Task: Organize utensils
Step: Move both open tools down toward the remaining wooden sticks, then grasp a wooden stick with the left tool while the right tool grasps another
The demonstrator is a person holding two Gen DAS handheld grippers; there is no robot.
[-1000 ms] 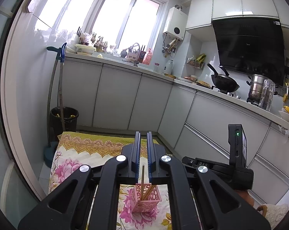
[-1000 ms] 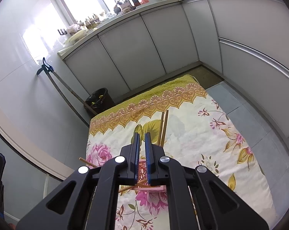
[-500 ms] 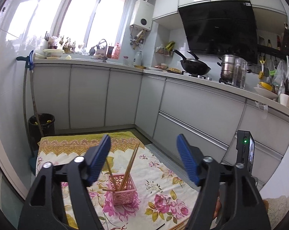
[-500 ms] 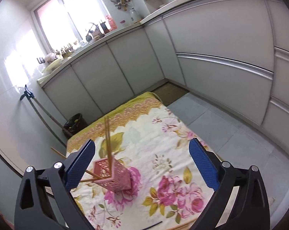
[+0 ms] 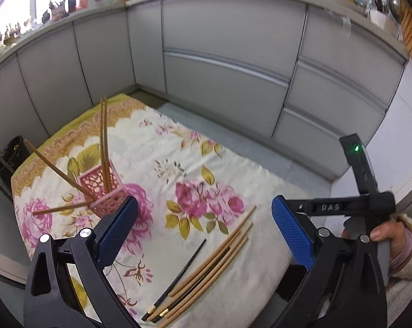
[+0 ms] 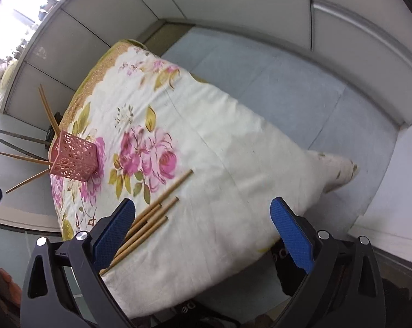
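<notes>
A pink lattice holder point(image 5: 102, 191) stands on the floral cloth point(image 5: 178, 147) with several wooden chopsticks point(image 5: 104, 142) leaning out of it. It also shows in the right wrist view point(image 6: 73, 158). A loose bundle of wooden and black chopsticks point(image 5: 206, 265) lies flat near the cloth's near edge, and appears in the right wrist view point(image 6: 151, 216). My left gripper point(image 5: 203, 232) is open and empty above the bundle. My right gripper point(image 6: 203, 229) is open and empty, its left finger just over the bundle's ends.
Grey kitchen cabinets point(image 5: 233, 63) curve around the cloth-covered table. Grey floor tiles point(image 6: 274, 82) lie beyond the table's right edge. A black bin point(image 5: 8, 155) stands at the far left corner. The right hand's gripper body point(image 5: 364, 191) sits at the right.
Both grippers went from shut to wide open, then tilted down and back from the holder toward the loose chopsticks at the cloth's near edge.
</notes>
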